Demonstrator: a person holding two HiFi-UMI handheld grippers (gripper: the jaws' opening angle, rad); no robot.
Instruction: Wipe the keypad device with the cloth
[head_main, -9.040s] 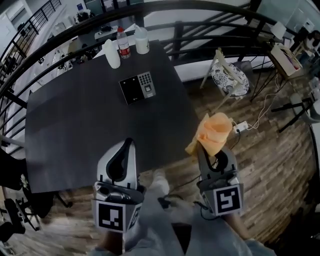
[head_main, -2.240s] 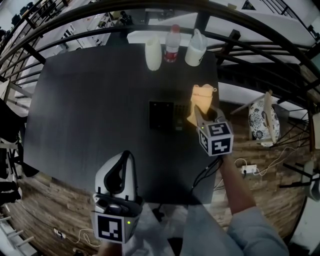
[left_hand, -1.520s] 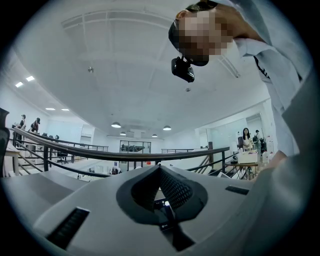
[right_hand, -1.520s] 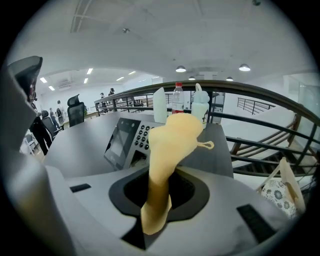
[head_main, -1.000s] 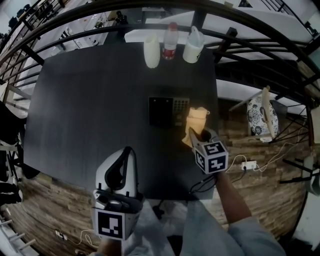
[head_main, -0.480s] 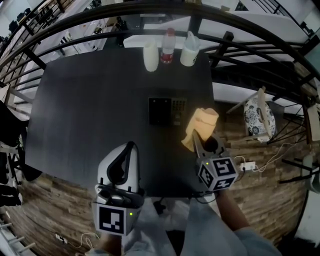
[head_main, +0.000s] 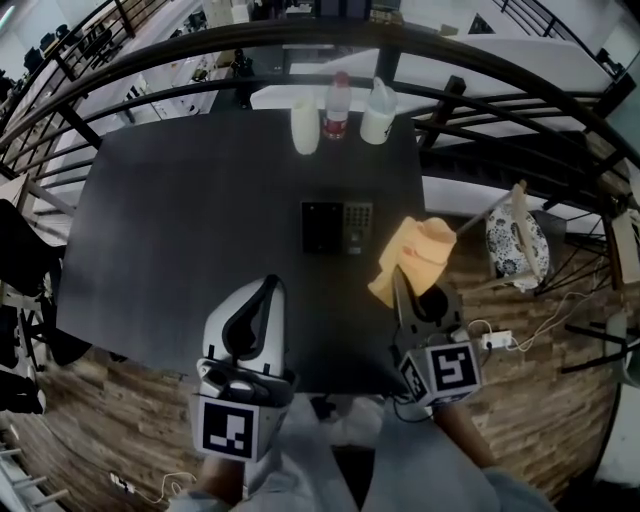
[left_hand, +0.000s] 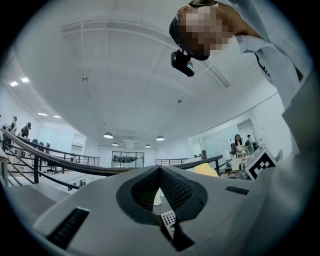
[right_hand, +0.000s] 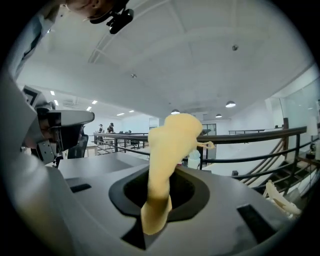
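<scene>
Dark tabletop (head_main: 180, 230) on a mezzanine, with a curved black railing (head_main: 480, 70) along the far side and plank floor (head_main: 540, 360) to the right and near.

Left gripper (head_main: 268, 285) — held over the near edge of the table, jaws pressed together tip to tip, nothing between them.

Far edge of the table, left to right: a white tumbler (head_main: 305, 127), a red-labelled bottle (head_main: 337, 108) and a white jug (head_main: 379, 113), close together in a row.

Keypad device (head_main: 337, 226) lies flat, right of the table's centre, with its dark screen to the left and its keys to the right. Nothing touches it.

Right gripper (head_main: 400, 285) — jaws clamped on the orange cloth (head_main: 415, 255), which stands up bunched from the tips. The cloth sits just right of the device and nearer, over the table's right edge, apart from the device.

Further right, on the floor, a chair with a patterned seat (head_main: 515, 240).
</scene>
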